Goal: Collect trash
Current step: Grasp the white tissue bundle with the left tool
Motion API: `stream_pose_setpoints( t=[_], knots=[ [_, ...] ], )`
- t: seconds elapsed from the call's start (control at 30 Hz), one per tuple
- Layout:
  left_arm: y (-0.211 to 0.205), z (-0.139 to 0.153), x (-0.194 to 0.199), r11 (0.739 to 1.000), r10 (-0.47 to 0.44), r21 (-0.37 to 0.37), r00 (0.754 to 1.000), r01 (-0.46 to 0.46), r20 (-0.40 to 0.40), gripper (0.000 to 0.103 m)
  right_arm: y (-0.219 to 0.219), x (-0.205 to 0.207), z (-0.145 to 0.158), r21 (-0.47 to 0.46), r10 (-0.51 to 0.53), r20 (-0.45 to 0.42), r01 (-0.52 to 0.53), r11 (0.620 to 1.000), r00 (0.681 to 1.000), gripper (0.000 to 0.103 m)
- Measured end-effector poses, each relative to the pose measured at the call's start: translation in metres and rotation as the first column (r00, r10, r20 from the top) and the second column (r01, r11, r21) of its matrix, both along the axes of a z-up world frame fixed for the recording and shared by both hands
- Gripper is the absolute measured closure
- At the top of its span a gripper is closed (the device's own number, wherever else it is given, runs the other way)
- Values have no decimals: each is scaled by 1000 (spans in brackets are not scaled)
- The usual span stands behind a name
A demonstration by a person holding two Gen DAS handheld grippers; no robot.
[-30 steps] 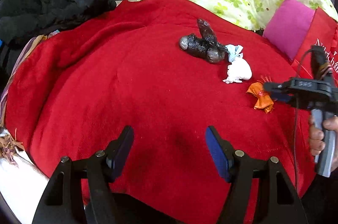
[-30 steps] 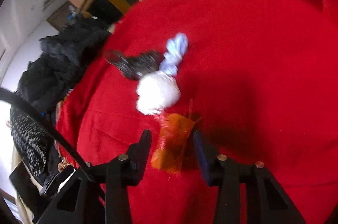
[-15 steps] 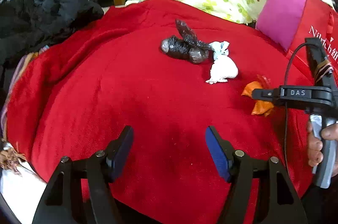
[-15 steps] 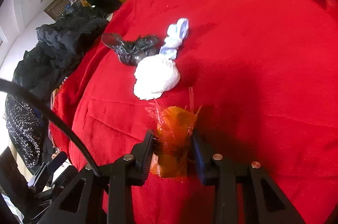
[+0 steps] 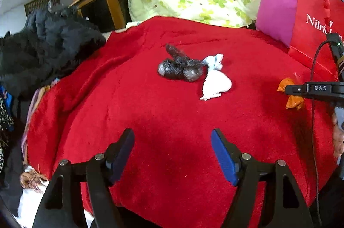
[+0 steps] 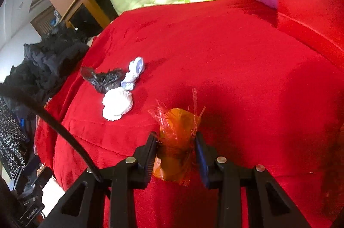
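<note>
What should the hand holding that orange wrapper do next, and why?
Probably lift it straight up: the right gripper has its fingers pressed on both sides of the orange wrapper, which seems to sit on the red blanket.

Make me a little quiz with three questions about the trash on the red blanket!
1. True or false: the right gripper is shut on the orange wrapper.
2. Which bundle touches the white bundle? A) the black bundle B) the pink pillow
3. Fill in: the left gripper holds ____.

Key: 1 true; 2 A; 3 nothing, it is open above the red blanket.
</note>
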State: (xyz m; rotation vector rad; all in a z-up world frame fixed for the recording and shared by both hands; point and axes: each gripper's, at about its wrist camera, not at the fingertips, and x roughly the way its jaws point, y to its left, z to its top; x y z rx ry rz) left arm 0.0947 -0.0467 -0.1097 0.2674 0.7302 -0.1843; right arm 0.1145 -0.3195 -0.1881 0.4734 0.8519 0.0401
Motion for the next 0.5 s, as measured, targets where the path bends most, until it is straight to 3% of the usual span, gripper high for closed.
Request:
stream_pose_setpoints(
  t=[0.5],
  knots=[
    [-58,-7,27,996,-76,41,997,76,-8,26,-39,-30,19,85,-48,59,43,995,997,66]
  ],
)
